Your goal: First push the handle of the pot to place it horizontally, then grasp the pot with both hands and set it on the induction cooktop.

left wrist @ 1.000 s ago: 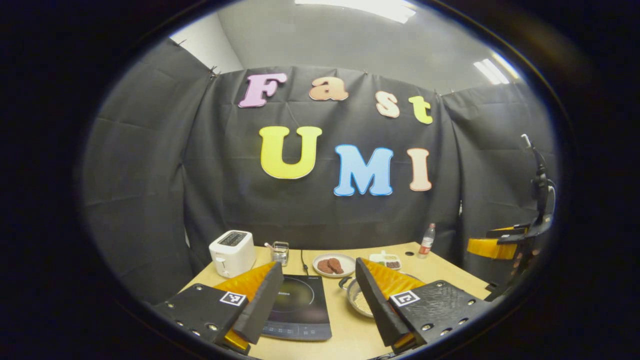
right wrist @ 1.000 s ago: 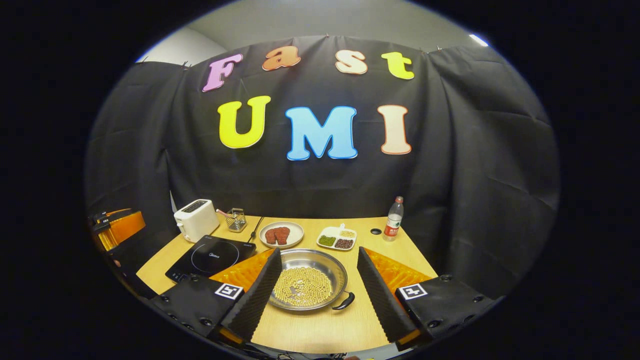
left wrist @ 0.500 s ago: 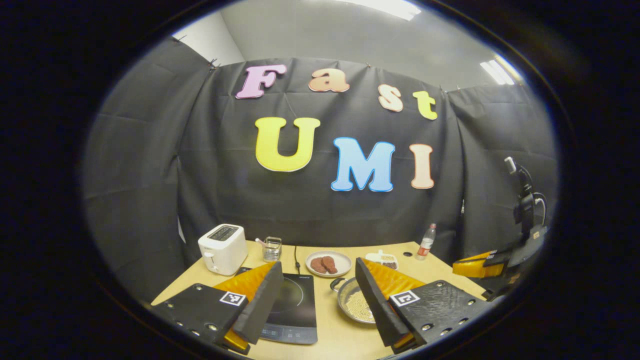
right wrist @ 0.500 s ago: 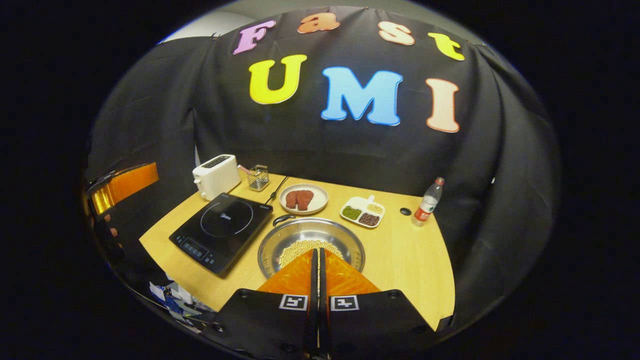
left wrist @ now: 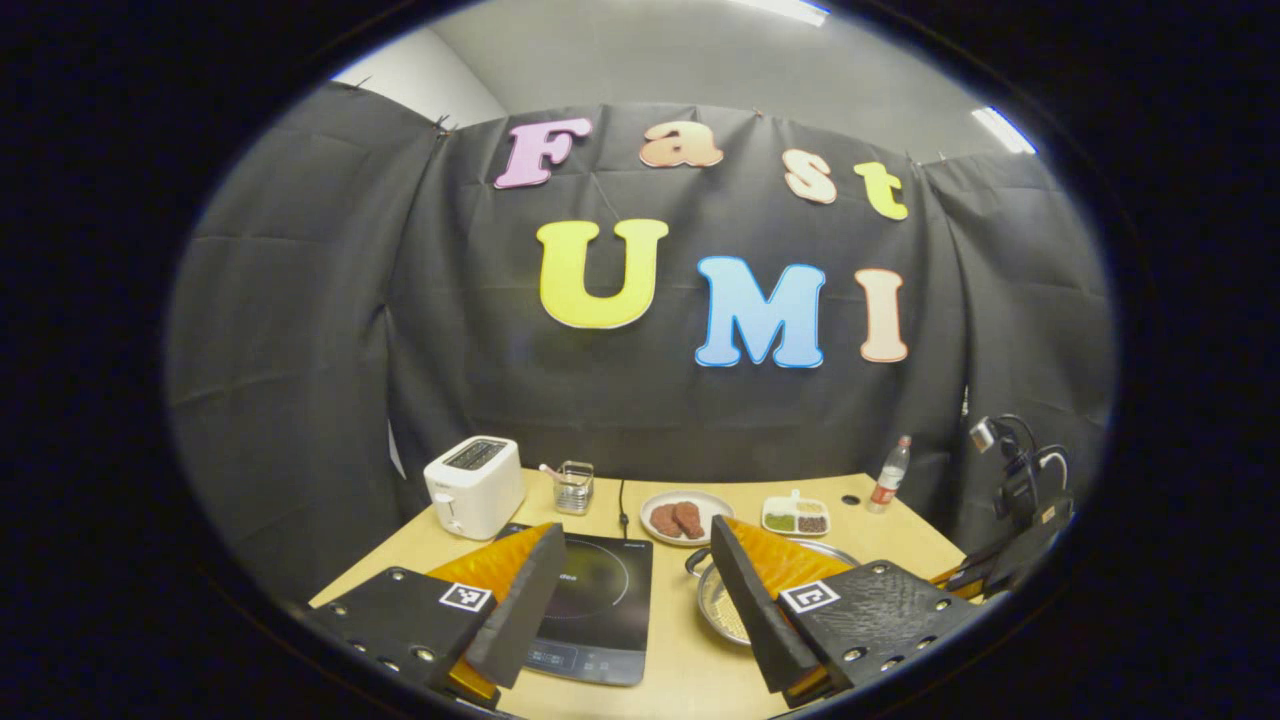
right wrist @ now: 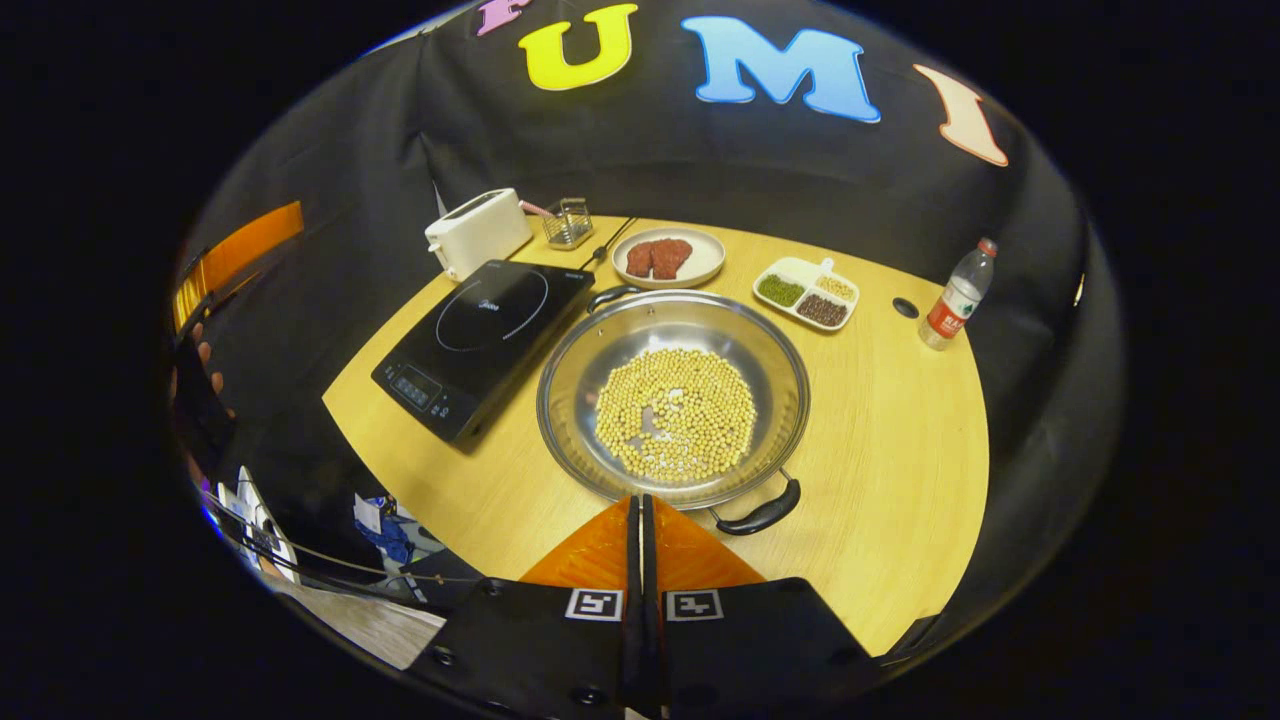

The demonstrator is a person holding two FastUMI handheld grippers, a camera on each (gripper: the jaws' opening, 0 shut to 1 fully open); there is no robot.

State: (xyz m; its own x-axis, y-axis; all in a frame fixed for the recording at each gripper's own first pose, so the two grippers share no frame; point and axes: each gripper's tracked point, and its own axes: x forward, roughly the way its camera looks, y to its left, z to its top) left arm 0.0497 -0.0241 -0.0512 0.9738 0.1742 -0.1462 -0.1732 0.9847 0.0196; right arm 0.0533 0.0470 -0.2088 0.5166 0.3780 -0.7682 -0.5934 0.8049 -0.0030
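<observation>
A steel pot point(right wrist: 672, 330) holding yellow beans stands on the wooden table, right of the black induction cooktop point(right wrist: 490, 335). Its two black handles sit askew: one point(right wrist: 760, 515) near me to the right, the other point(right wrist: 610, 293) at the far left. My right gripper point(right wrist: 640, 500) is shut on nothing, and looks down with its tips over the pot's near rim, just left of the near handle. Low over the table's near edge, my left gripper point(left wrist: 630, 605) is open, with the cooktop point(left wrist: 600, 590) between its fingers and the pot point(left wrist: 715, 600) partly behind its right finger.
Along the back stand a white toaster point(right wrist: 478, 230), a small wire basket point(right wrist: 568, 222), a plate of meat point(right wrist: 665, 258), a divided dish of beans point(right wrist: 808, 295) and a bottle point(right wrist: 958, 300). The other gripper point(left wrist: 1010, 555) shows at the right edge in the left gripper view.
My right gripper has shut and has tilted down over the pot, nearer to it. The left gripper stays open and has shifted only slightly.
</observation>
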